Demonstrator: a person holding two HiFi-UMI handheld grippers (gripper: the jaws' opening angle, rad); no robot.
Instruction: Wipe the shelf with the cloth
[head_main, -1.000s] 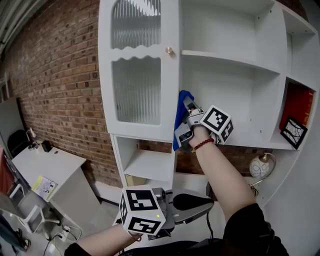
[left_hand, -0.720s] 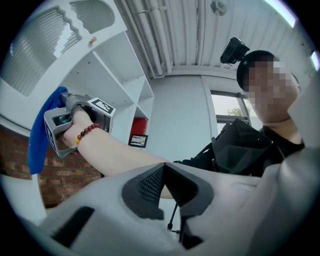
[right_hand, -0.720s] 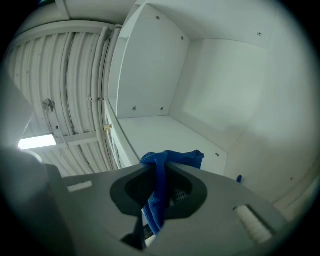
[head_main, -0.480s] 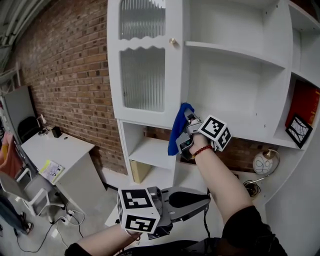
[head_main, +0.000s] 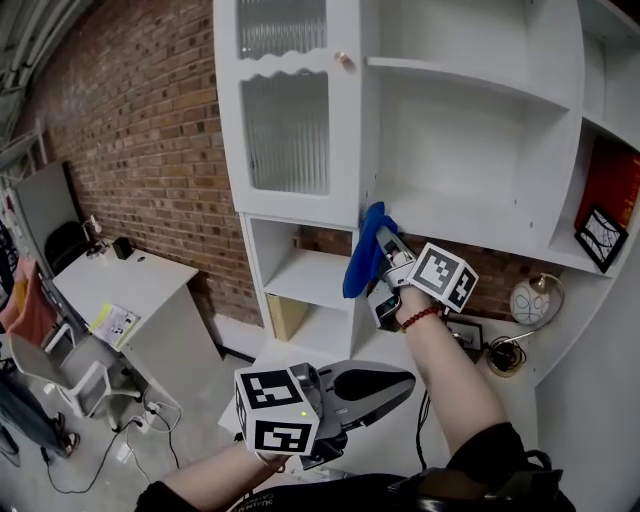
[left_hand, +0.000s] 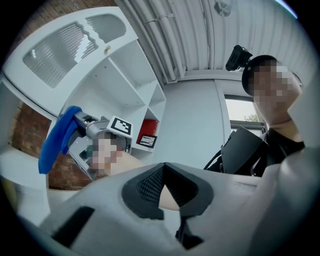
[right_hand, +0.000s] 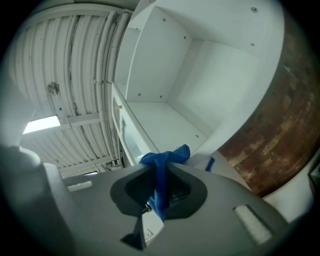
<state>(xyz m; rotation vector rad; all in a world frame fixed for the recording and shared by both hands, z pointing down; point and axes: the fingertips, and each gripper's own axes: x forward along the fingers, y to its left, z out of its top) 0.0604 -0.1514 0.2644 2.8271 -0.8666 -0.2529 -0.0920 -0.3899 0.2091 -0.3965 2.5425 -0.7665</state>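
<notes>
White shelf (head_main: 480, 232) is judged not yet wiped. Cloth (head_main: 362, 265) is clamped in right gripper (head_main: 385, 245); left gripper (head_main: 400, 378) is closed, empty. Pressing onto the board is required next.

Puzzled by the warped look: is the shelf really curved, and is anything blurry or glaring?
Head view: the lens bows the straight shelf unit; sharp, evenly lit. Left gripper view: dark round border, left tool soft up close. Right gripper view: same border, ceiling light glares at left, blue cloth crisp.
</notes>
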